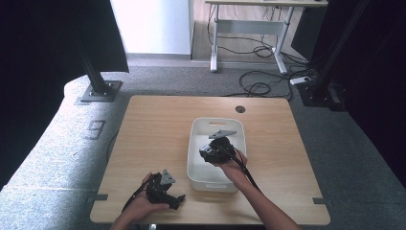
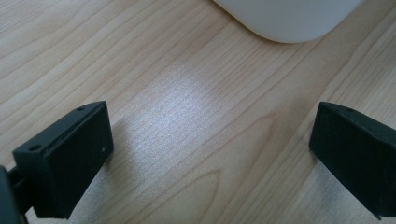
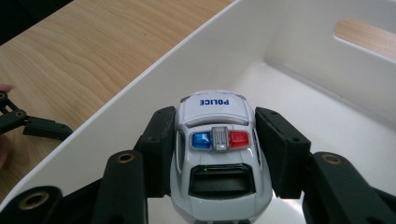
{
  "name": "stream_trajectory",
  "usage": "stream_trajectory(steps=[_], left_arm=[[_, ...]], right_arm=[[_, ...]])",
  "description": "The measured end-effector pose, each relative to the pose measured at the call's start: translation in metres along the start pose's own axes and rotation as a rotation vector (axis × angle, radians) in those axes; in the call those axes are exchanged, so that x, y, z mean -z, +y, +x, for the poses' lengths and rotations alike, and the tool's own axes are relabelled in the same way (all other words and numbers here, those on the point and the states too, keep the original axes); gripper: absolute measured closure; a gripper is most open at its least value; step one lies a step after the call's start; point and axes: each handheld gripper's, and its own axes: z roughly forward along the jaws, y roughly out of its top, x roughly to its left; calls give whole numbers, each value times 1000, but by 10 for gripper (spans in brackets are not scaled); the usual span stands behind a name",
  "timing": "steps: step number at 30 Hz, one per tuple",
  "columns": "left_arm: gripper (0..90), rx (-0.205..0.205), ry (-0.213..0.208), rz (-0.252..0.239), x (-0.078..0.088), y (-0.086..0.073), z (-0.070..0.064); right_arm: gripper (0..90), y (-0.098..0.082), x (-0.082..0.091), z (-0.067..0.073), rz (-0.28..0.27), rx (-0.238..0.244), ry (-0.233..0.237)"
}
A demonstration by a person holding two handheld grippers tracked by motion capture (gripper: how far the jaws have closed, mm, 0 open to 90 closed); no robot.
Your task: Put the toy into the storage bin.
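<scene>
Right gripper has its jaws clamped on both sides of a white toy police car, holding it over the inside of the white bin mid-table. Left gripper sits low over the wooden table near the bin's front-left corner, jaws spread wide, nothing between them.

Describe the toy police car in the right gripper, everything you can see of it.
The toy police car is small, white and glossy, seemingly plastic, with POLICE in blue on its body, a blue and red light bar with a grey centre on the roof, and a dark window. It is clamped at both sides between the right gripper's black fingers, held above the inside of the white bin. Its wheels and underside are hidden.
</scene>
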Motion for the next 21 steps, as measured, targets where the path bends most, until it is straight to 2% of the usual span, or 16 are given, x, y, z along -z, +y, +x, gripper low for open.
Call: stream_trajectory(steps=[8, 16, 21], left_arm=[[0, 0, 1, 1, 0, 0, 0], [0, 3, 1, -3, 0, 0, -1], [0, 3, 2, -4, 0, 0, -1]], right_arm=[[502, 2, -16, 3, 44, 26, -21], [502, 4, -25, 5, 54, 27, -21], [502, 5, -30, 1, 61, 17, -28]])
